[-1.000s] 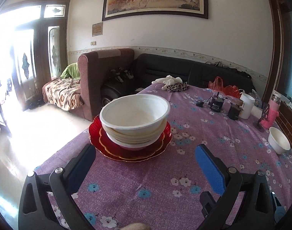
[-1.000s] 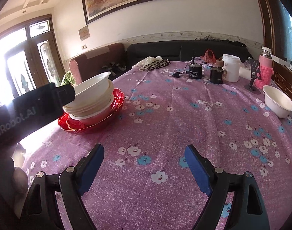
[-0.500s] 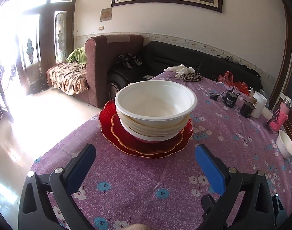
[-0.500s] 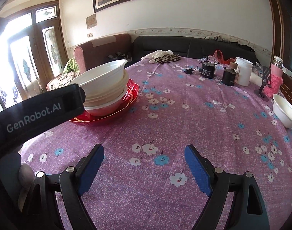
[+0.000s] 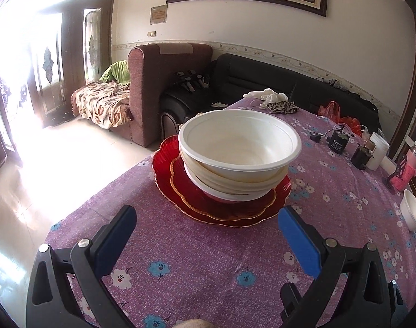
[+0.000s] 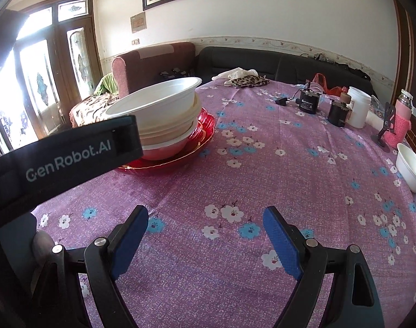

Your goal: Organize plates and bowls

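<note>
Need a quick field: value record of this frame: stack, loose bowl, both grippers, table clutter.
stack: white bowls nested on red plates, near the table's left edge
top bowl: looks empty, sits slightly tilted
loose bowl: small white bowl alone at far right, apart from the stack
left gripper: open, empty, aimed at the stack, short of the plates
right gripper: open, empty, over bare tablecloth
clutter: pink bottle, white jar, black devices, leopard-print cloth
surface: purple floral tablecloth

Left hand-held gripper (image 5: 206,225) jaws spread wide, right hand-held gripper (image 6: 205,228) likewise
</note>
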`<state>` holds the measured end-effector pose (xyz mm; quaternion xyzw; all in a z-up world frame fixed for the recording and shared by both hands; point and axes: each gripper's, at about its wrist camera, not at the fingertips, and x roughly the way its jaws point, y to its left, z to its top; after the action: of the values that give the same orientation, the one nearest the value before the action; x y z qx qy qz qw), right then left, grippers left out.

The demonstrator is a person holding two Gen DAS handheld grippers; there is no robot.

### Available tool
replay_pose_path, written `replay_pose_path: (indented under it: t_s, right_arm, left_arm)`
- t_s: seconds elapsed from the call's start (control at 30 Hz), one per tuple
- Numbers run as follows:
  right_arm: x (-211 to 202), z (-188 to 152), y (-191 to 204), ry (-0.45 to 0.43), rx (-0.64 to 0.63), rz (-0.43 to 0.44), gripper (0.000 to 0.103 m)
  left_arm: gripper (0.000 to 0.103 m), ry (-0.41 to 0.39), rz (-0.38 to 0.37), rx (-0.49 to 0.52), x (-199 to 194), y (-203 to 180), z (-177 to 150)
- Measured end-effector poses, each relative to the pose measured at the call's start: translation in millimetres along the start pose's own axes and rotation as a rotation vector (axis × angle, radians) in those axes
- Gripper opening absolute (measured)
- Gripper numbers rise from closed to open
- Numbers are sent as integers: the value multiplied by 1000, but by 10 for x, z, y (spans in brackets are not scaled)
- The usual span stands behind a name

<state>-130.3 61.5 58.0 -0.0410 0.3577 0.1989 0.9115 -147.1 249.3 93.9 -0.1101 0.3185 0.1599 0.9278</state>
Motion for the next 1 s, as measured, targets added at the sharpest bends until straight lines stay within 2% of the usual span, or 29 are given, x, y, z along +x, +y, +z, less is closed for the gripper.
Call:
replay_pose_path:
  t_s: [0.47,1.0]
  right_arm:
    - [66,-42,67,20,1,15,89]
    - [-18,-78,-79,-11,22,18,89]
  left_arm:
    - [103,17,10,-4,24,62,-9]
    - [103,4,35,49,-68,-166,-27]
